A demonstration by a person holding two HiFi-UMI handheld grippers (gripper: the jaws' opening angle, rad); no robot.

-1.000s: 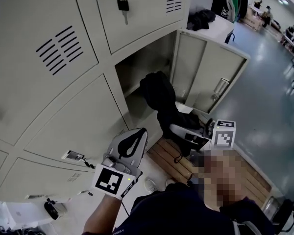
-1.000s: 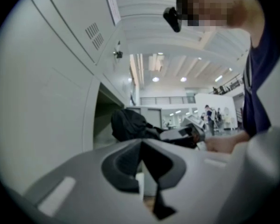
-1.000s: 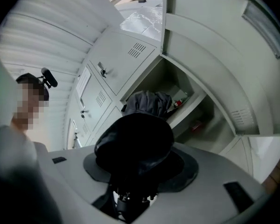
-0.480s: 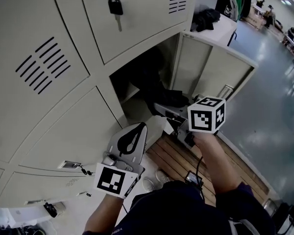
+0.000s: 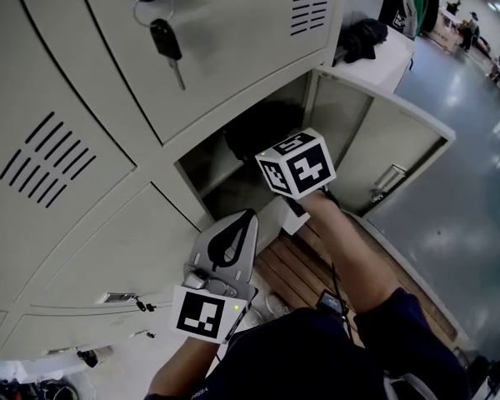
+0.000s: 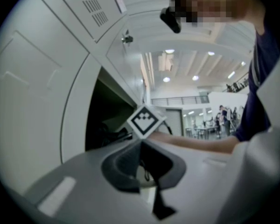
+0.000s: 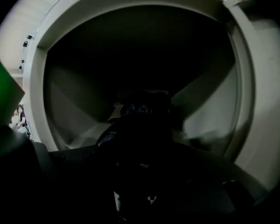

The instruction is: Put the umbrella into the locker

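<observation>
Reaching into the open locker point(image 5: 340, 117), the right gripper point(image 7: 142, 162) clamps a dark umbrella point(image 7: 139, 110).
Left gripper point(image 5: 242, 222) hangs outside below, jaws pressed together, empty.

Black, bundled umbrella point(image 5: 252, 127) sits inside the open compartment of the cream locker point(image 5: 204, 165); door swung wide.
</observation>
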